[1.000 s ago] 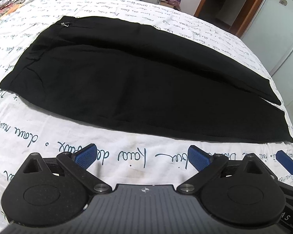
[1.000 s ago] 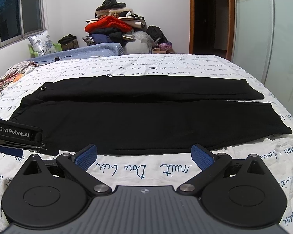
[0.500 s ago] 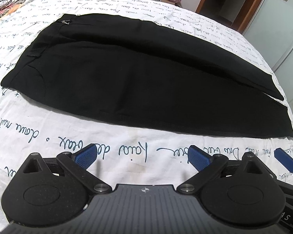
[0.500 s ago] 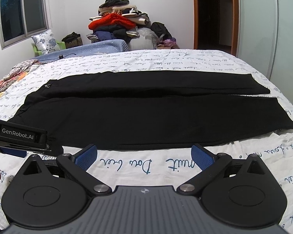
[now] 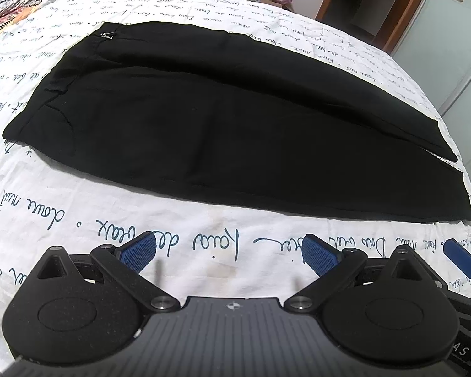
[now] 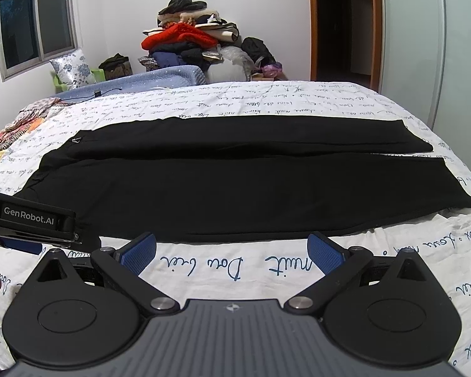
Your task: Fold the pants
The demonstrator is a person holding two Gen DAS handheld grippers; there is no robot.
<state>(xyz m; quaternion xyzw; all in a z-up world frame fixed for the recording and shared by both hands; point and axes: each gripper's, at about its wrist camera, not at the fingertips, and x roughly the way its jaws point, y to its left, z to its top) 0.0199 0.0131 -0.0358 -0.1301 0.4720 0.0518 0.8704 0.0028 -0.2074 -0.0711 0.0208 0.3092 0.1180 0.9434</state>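
Black fabric pants (image 5: 223,132) lie flat and unfolded on the white bedsheet printed with blue handwriting (image 5: 204,248).

The waistband lies toward the window end of the sheet, and both legs run side by side toward the wardrobe end. The left gripper (image 5: 229,251) and the right gripper (image 6: 230,251) hover over bare sheet just beside the pants' near edge, each with its blue-padded fingers (image 6: 139,248) spread wide and holding nothing. A heap of clothes (image 6: 188,42) sits beyond the sheet's far end.
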